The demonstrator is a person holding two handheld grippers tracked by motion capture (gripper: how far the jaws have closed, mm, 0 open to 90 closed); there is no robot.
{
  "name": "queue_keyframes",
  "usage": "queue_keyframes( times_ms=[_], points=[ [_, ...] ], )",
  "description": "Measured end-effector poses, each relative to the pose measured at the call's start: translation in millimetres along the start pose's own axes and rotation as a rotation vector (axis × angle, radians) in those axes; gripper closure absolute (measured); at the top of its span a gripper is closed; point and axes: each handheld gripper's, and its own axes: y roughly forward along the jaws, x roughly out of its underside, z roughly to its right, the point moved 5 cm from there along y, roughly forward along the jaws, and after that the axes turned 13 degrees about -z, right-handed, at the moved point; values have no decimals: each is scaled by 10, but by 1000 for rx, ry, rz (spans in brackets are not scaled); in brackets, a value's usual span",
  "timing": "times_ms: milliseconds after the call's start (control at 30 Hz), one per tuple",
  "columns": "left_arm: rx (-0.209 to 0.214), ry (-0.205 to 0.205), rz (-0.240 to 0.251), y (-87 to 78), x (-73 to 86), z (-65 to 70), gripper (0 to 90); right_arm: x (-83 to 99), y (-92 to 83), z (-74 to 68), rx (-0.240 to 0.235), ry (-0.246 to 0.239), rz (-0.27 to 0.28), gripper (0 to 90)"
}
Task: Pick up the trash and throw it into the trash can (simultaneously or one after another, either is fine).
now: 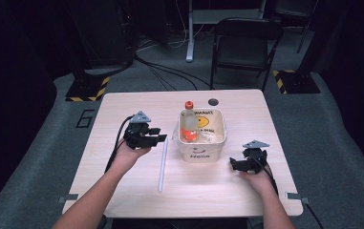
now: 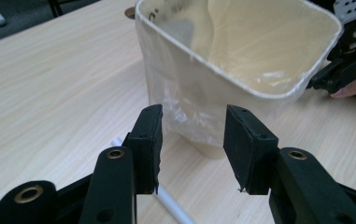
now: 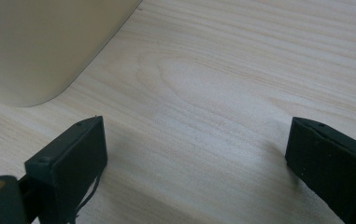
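Counter [image 1: 122,191] carries a cream bin [image 1: 216,148] mid-surface; bin is the landmark. Bottle [image 1: 188,125], orange cap, stands upright inside bin at its left wall. White tube [image 1: 163,164] lies flat on the counter left of bin, near but apart. Left tongs [image 1: 159,139] hover left of bin above the tube's far end, jaws partly apart, empty. Right tongs [image 1: 233,165] sit low, right of bin's near corner, jaws wide, empty. Step looks like pre-grasp. Likely next: left tongs drop and close on tube, or reach over the rim for the bottle.
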Motion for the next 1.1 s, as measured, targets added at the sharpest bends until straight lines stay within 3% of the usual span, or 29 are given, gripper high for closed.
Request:
queue_keyframes(
  times_ms=[333, 767, 1100],
  points=[
    [11, -33, -31, 26, 301, -91, 590, 0, 0, 0, 0, 0, 0, 47],
    [-3, -31, -60, 152, 615, -21, 637, 0, 0, 0, 0, 0, 0, 47],
    [-2, -73, -70, 297, 818, -2, 641, 0, 0, 0, 0, -1, 0, 48]
  ],
)
